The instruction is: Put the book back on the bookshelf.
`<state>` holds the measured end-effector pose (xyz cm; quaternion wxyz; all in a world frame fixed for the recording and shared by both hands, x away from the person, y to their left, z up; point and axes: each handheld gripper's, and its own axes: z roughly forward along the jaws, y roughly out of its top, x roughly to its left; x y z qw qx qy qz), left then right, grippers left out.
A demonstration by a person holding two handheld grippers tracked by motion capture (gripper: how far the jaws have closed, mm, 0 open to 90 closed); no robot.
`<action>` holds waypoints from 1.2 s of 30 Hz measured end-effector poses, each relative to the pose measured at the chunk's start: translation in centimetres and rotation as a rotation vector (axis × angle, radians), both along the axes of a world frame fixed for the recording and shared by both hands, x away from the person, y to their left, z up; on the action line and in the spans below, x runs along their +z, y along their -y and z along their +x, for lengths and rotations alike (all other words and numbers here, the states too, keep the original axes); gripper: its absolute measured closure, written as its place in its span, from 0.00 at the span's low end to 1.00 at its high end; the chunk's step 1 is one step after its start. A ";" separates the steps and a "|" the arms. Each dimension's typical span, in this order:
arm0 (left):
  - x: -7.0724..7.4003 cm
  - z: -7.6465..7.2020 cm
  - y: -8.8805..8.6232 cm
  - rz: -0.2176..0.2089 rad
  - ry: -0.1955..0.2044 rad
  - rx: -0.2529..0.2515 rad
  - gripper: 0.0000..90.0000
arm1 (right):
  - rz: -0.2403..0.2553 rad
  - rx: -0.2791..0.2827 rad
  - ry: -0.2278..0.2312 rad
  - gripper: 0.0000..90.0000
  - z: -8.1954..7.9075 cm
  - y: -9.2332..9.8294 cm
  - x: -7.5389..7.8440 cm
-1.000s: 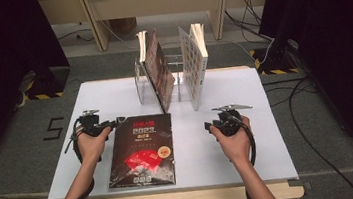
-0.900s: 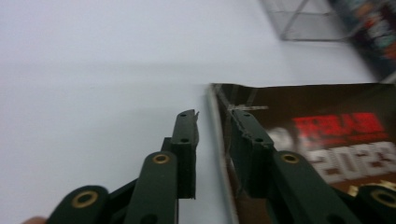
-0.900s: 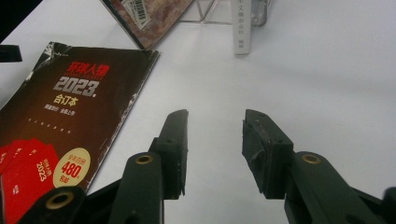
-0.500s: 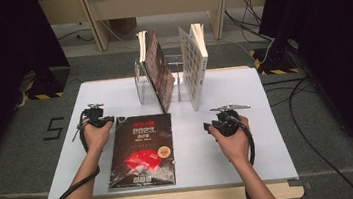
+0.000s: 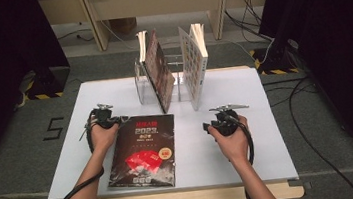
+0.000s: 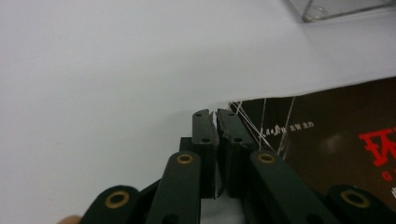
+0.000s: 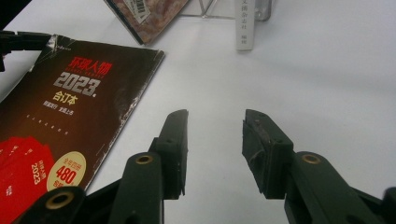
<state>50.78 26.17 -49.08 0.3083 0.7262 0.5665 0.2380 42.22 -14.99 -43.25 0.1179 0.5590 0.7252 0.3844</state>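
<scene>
I hold my left gripper (image 5: 108,120) at the far left corner of the dark magazine (image 5: 143,151), the landmark for everything here. Its jaws have just been closing, and in the left gripper view (image 6: 215,114) they stand almost together right at that corner, with the frayed white edge of the cover between their tips; whether the pads truly pinch the paper I cannot quite tell, but they look clenched on it. The magazine lies flat on the white table (image 5: 264,135), face up, its red title and the year toward the far side, a red block and a pale round sticker (image 5: 166,153) nearer to me.

My right gripper (image 5: 220,123) rests to the right of the magazine, well apart from it, over bare tabletop. In the right gripper view (image 7: 215,122) its jaws stand wide with only white table between them, so it is released and grasps nothing; the magazine's cover (image 7: 60,121) lies off to the left of those jaws.

Beyond the magazine's far edge stands a clear rack (image 5: 178,81). A dark-covered book (image 5: 158,70) leans in it just past the magazine's far right corner, and a pale patterned book (image 5: 194,63) stands upright farther right of that.
</scene>
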 end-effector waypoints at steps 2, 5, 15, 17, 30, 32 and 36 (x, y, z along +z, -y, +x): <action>0.0 -0.2 0.4 0.004 -0.001 -0.011 0.96 | 0.002 0.000 -0.007 0.68 0.1 -0.2 -0.1; 0.2 -0.7 0.7 0.004 -0.020 -0.030 0.96 | -0.001 0.004 -0.012 0.68 0.2 -0.5 -0.1; 1.0 -3.6 0.8 -0.034 -0.124 -0.041 0.97 | -0.013 0.023 -0.029 0.68 1.0 -1.4 -0.1; 1.0 -4.2 0.7 -0.042 -0.136 -0.050 0.97 | -0.014 0.019 -0.040 0.68 1.0 -1.6 -0.1; 1.1 -6.8 1.9 -0.085 -0.176 -0.123 0.97 | -0.027 0.034 -0.081 0.67 2.6 -3.2 -0.7; 1.1 -7.1 2.2 -0.094 -0.182 -0.130 0.97 | -0.027 0.038 -0.090 0.66 3.1 -3.5 -0.9; 1.2 -7.9 2.8 -0.100 -0.188 -0.151 0.97 | -0.029 0.035 -0.101 0.66 3.8 -4.0 -1.1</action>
